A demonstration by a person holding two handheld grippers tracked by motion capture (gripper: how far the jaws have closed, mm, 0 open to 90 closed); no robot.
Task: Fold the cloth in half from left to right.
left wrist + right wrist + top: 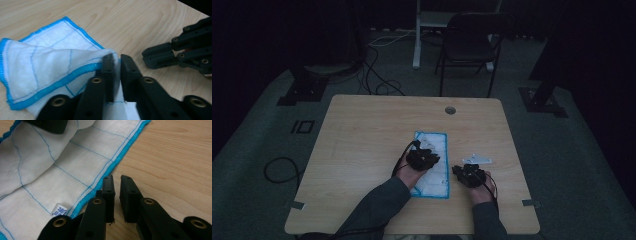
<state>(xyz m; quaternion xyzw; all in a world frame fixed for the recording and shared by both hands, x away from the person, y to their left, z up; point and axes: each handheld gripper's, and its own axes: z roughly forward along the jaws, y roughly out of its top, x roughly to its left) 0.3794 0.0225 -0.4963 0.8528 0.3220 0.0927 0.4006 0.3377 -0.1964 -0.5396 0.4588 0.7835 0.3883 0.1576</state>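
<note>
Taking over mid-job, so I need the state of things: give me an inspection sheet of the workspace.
Surface: wooden table, round grommet near far edge.
Job's things: white cloth with blue hem, one edge lifted and folded over.
Clutter: nothing seen.
Grippers: left gripper shut on the cloth's hem; right gripper nearly closed, empty, beside the cloth's edge.
Cables: loops on the floor.
Surroundings: dark room, black chair behind the table.
</note>
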